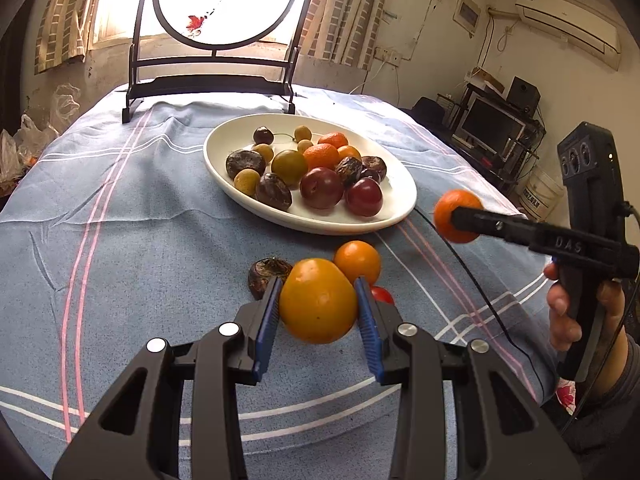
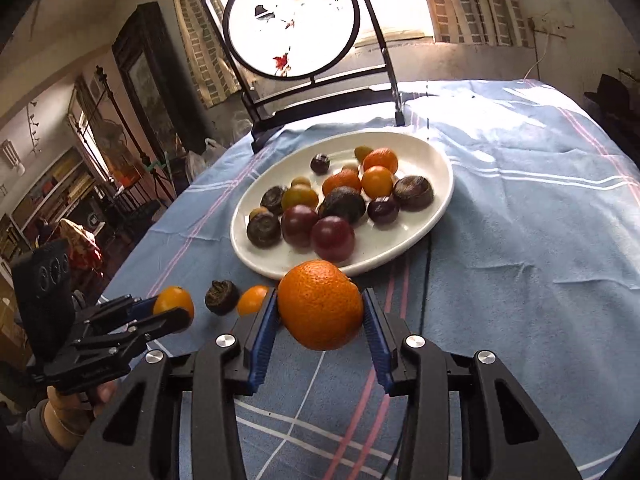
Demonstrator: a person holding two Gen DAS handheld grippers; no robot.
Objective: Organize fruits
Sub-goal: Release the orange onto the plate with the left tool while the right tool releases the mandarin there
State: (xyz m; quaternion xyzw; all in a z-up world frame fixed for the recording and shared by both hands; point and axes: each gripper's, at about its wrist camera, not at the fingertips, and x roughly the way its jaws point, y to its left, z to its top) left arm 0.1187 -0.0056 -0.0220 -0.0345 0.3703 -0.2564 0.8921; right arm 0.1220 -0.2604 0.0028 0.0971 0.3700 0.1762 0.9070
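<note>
My left gripper [image 1: 317,300] is shut on a yellow-orange fruit [image 1: 318,306], held just above the blue cloth; it also shows in the right wrist view [image 2: 173,303]. My right gripper [image 2: 320,306] is shut on a mandarin [image 2: 320,304], held in the air near the front rim of the white oval plate [image 2: 400,252]. The mandarin also shows in the left wrist view [image 1: 456,216], right of the plate [image 1: 216,168]. The plate holds several plums, mandarins, dark wrinkled fruits and small yellow fruits.
On the cloth in front of the plate lie a small orange fruit [image 1: 357,262], a dark wrinkled fruit [image 1: 267,274] and a red fruit [image 1: 382,295], half hidden. A black stand with a round painted screen [image 1: 212,60] stands at the table's far end. A black cable [image 1: 472,276] runs across the cloth.
</note>
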